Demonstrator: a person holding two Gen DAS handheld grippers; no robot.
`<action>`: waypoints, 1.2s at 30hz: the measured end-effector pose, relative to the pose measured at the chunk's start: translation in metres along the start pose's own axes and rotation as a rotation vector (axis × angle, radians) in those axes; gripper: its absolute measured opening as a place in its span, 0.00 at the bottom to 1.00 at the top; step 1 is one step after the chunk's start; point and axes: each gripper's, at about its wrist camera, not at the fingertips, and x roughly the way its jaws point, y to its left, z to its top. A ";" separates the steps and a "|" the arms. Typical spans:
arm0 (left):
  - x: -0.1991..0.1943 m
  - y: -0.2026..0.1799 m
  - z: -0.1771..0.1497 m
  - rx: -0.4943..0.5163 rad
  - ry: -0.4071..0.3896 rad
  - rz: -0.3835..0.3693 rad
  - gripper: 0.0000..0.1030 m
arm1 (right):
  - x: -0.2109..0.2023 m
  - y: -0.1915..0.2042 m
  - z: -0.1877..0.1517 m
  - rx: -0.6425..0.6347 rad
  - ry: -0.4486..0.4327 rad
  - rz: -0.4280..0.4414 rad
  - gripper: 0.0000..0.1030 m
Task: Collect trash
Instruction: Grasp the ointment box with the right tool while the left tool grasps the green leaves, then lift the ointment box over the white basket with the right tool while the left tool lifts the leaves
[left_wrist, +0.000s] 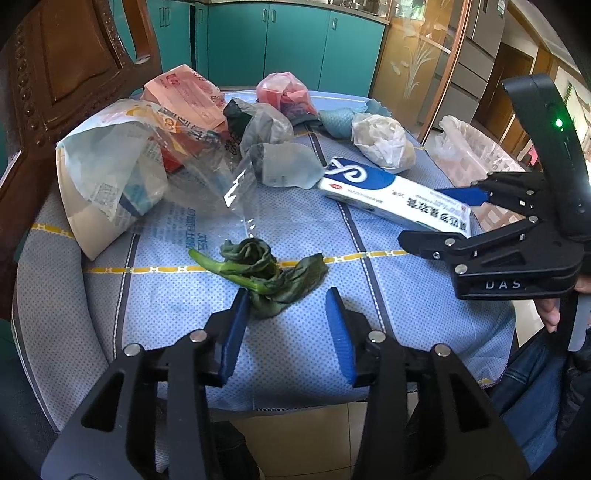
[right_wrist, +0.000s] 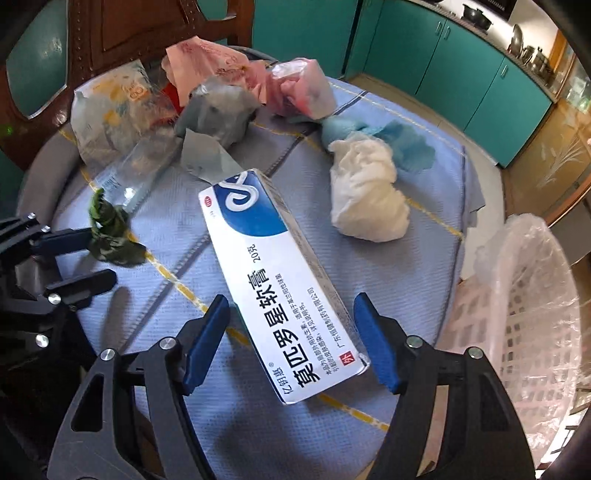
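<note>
While both grippers hang low over the round seat cushion (left_wrist: 388, 295) of a wooden chair (left_wrist: 74, 55), neither one holds anything. The left gripper (left_wrist: 286, 314) has its jaws open, and the wilted green vegetable leaf (left_wrist: 266, 275) lies between the blue pads; the left pad (left_wrist: 236, 325) is touching or almost touching the leaf, the other pad stands apart from it. The leaf is dark, limp and twisted, with one pale green stem pointing to the left. The right gripper (right_wrist: 291, 328) also has its jaws open, one on each side of the near end of the ointment box (right_wrist: 273, 273), with a gap on both sides. The box is long, white and blue, with a large white curl on the blue end and black Chinese letters along its side, and it lies flat on the cushion.

Behind these things more trash is spread over the cushion: a crumpled white tissue wad (right_wrist: 365, 192), a blue cloth (right_wrist: 402, 144) behind it, a pink plastic bag (left_wrist: 284, 92), a crumpled grey plastic bag (left_wrist: 266, 125), a transparent plastic wrapper (left_wrist: 221, 184), a pink printed packet (left_wrist: 188, 96) and a big white printed bag (left_wrist: 107, 177) at the left. Beside the chair, at the right, stands a white plastic basket (right_wrist: 524, 314) lined with a clear bag.
</note>
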 end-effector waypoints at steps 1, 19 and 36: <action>0.000 0.000 0.000 -0.001 0.000 0.000 0.43 | -0.001 0.001 0.000 -0.002 0.002 0.018 0.52; -0.003 -0.005 -0.001 0.062 -0.006 0.033 0.07 | -0.019 0.004 -0.008 0.011 -0.036 0.061 0.48; -0.044 -0.020 0.014 0.074 -0.137 -0.021 0.05 | -0.050 -0.036 -0.006 0.177 -0.171 0.030 0.48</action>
